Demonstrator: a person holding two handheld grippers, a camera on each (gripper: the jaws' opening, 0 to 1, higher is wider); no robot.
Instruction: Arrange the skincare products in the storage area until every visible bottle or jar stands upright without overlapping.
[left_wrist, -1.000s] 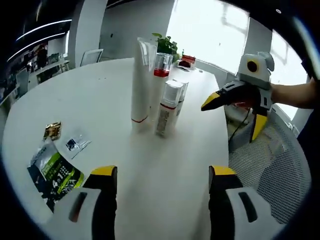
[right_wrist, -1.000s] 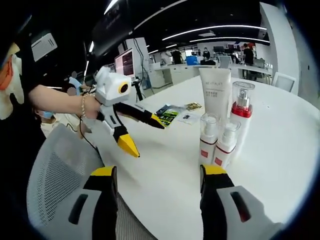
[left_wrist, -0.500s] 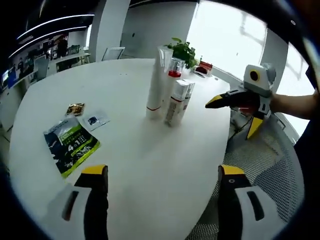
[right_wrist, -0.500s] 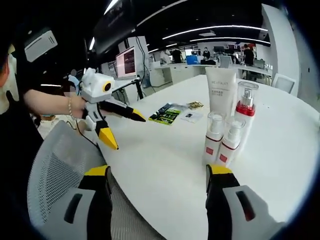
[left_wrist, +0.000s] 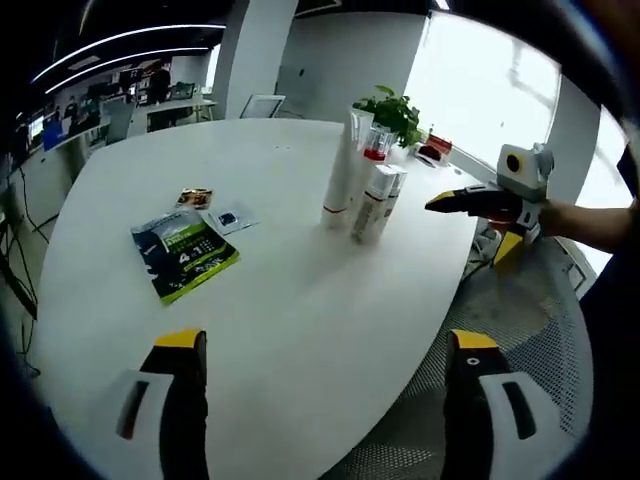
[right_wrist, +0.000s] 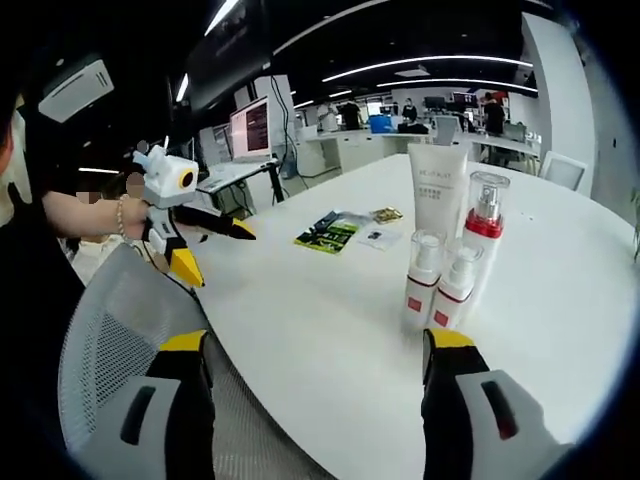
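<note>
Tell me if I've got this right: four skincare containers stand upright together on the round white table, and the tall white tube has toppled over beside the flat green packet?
Not quite. The tall white tube stands upright in the cluster with the red-collared clear-capped spray bottle and two small white pump bottles, on the round white table, apart from the flat green packet. The right gripper view shows it.
</note>
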